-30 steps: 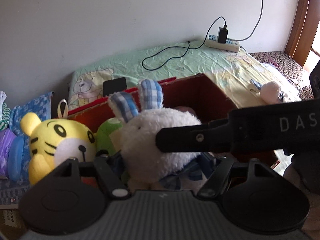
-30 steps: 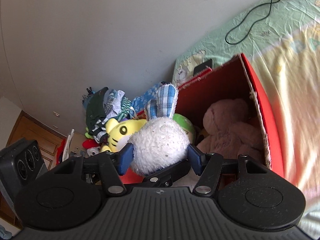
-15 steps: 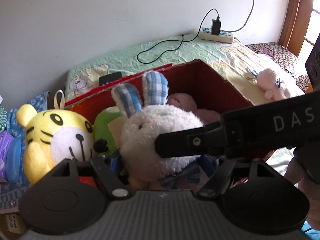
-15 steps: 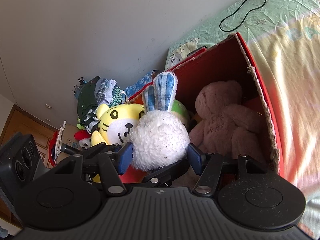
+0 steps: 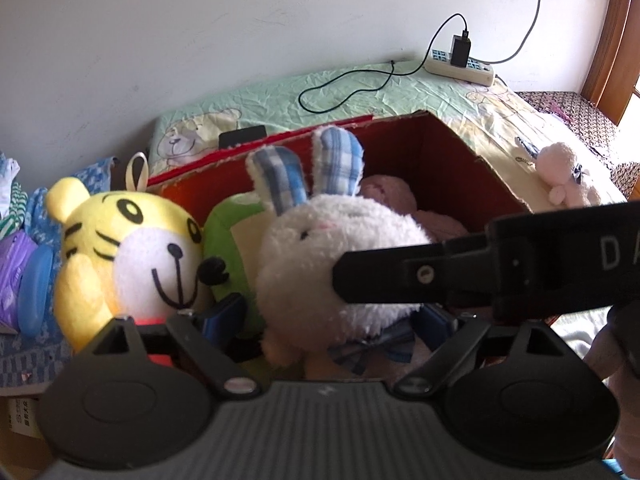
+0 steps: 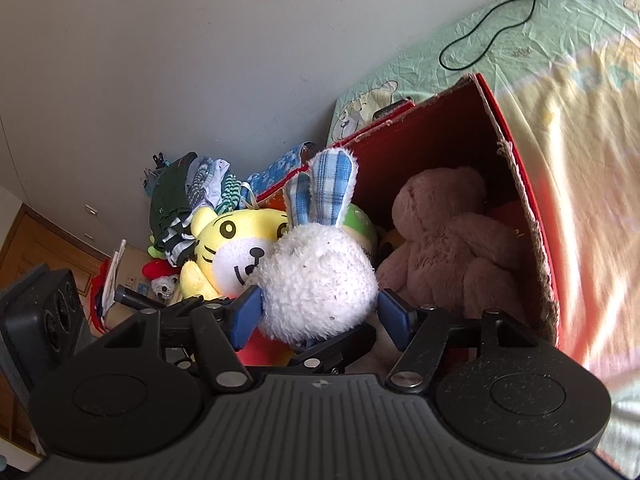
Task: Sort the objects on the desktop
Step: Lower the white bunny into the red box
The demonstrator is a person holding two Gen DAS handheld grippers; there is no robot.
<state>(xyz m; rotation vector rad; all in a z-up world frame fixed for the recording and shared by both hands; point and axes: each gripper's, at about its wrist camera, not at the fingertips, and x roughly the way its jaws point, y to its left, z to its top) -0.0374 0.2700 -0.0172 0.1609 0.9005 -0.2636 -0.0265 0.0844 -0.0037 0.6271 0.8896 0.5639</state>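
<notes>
A white bunny plush (image 5: 340, 264) with blue plaid ears sits at the near end of the red cardboard box (image 5: 480, 156), beside a yellow tiger plush (image 5: 132, 248) and a green toy (image 5: 228, 240). My left gripper (image 5: 332, 320) straddles the bunny's body. Its jaws are opening and the blue pads stand clear of the fur. My right gripper (image 6: 320, 314) flanks the bunny's head (image 6: 320, 280). Its jaws are opening too, with the right pad just off the fur. One right finger (image 5: 400, 276) crosses in front of the bunny. A pink bear (image 6: 452, 248) lies deeper in the box (image 6: 500, 120).
The box stands on a bed sheet (image 5: 400, 92) against the wall. On the sheet lie a small pink plush (image 5: 564, 176), a power strip (image 5: 460, 66) with a charger and cable, and a black phone (image 5: 242, 136). A clothes pile (image 6: 188, 200) lies left of the box.
Both pairs of blue pads have spread apart from the bunny's sides. The bunny stays in about the same spot beside the tiger.
</notes>
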